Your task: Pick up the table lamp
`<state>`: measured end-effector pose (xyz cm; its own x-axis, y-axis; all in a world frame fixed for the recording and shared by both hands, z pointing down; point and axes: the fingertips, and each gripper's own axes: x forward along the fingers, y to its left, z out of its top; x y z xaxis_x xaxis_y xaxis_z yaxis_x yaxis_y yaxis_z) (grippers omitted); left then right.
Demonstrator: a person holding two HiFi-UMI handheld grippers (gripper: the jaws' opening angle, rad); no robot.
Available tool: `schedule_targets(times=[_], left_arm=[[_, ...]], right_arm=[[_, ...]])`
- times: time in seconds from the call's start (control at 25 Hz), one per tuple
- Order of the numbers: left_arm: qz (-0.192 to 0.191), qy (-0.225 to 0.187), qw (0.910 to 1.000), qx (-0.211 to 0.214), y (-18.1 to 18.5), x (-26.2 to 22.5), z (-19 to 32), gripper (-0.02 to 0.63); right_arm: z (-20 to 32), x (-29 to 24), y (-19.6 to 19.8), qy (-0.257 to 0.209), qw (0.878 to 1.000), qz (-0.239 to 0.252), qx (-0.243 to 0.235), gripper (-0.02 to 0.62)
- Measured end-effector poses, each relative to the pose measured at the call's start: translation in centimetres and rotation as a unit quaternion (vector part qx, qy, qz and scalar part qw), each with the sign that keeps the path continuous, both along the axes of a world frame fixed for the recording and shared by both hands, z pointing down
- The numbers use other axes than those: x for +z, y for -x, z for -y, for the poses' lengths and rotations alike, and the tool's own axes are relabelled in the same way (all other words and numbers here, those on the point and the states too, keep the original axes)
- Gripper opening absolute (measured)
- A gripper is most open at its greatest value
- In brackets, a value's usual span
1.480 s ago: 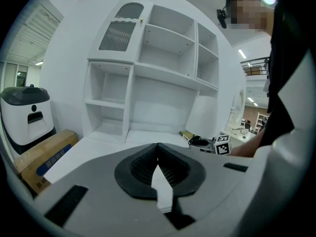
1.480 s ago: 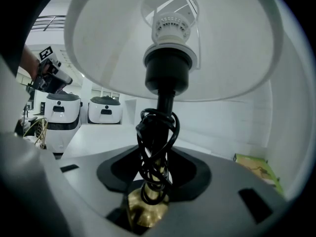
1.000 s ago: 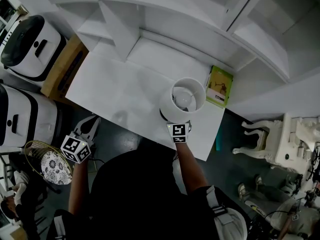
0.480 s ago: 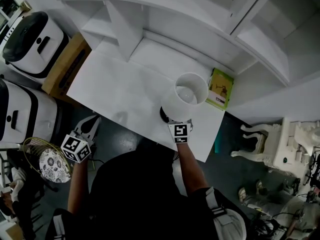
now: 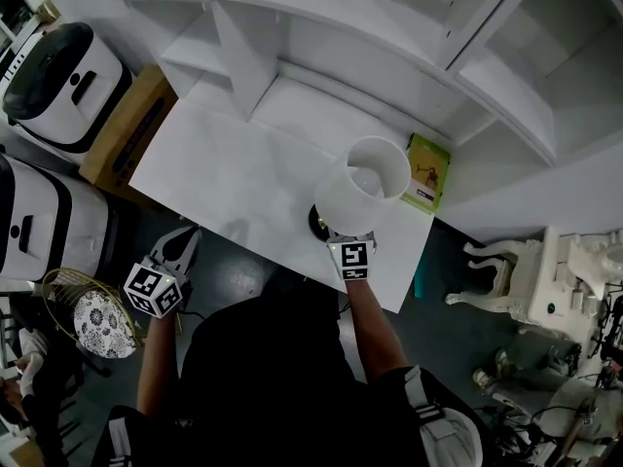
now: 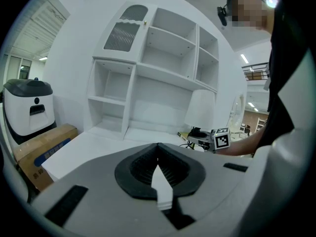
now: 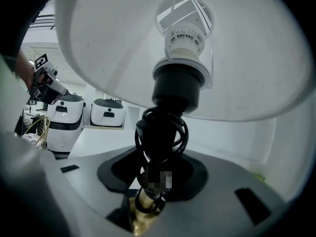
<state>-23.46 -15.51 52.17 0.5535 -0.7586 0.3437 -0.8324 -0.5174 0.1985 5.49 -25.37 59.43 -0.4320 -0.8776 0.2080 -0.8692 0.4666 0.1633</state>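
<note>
Lamp [image 5: 358, 197] sits at the near right corner of the desk [image 5: 224, 173], at 2 o'clock from the middle of the head view. Its white shade [image 7: 237, 58] is tipped toward 1 o'clock. My right tongs [image 5: 345, 241] reach in from 6 o'clock under the shade, and their jaws are clamped on the stem [image 7: 144, 206], which is brass at its foot. A black cord [image 7: 160, 132] is wound round the stem just above the jaws, below the black socket [image 7: 177, 85]. The dark base [image 5: 317, 221] shows at 8 o'clock of the shade; I cannot tell whether it touches the desk.

My left tongs [image 5: 183, 248] hang well apart from the lamp, at 8 o'clock in the head view, off the desk's near edge and over the dark floor [image 5: 238, 259]. Their jaws are closed tip to tip with nothing between them. They point toward the desk and the shelves [image 6: 163, 68].

A green book [image 5: 426, 171] lies on the desk at 2 o'clock of the shade, just beside it, at the foot of the shelves. Two white machines [image 5: 56, 74] stand on the floor at 9 to 10 o'clock, with a cardboard box [image 5: 122, 132] between the farther one and the desk.
</note>
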Motion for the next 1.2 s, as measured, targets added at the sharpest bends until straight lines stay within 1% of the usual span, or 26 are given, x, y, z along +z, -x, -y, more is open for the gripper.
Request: schedule_targets(times=[0.2, 0.48, 0.64, 0.96, 1.2], left_arm=[[-0.018, -0.002, 0.9998, 0.001, 0.0, 0.4, -0.1, 0.011], [-0.044, -0.013, 0.9989, 0.013, 0.1, 0.5, 0.2, 0.011], [-0.056, -0.017, 0.9980, 0.024, 0.1, 0.7, 0.3, 0.011], [-0.077, -0.030, 0.9960, 0.033, 0.4, 1.2, 1.1, 0.011], [-0.081, -0.034, 0.9946, 0.055, 0.7, 1.3, 1.1, 0.011]], right_arm=[[-0.5, -1.4, -0.1, 0.005, 1.000, 0.006, 0.005, 0.143], [-1.5, -4.3, 0.5, 0.003, 1.000, -0.007, 0.009, 0.143], [-2.1, -6.2, 0.8, -0.001, 1.000, -0.006, 0.014, 0.143], [-3.9, -9.5, 0.9, -0.015, 1.000, -0.015, 0.020, 0.144], [-5.0, -10.6, 1.0, -0.018, 0.999, -0.009, 0.030, 0.144]])
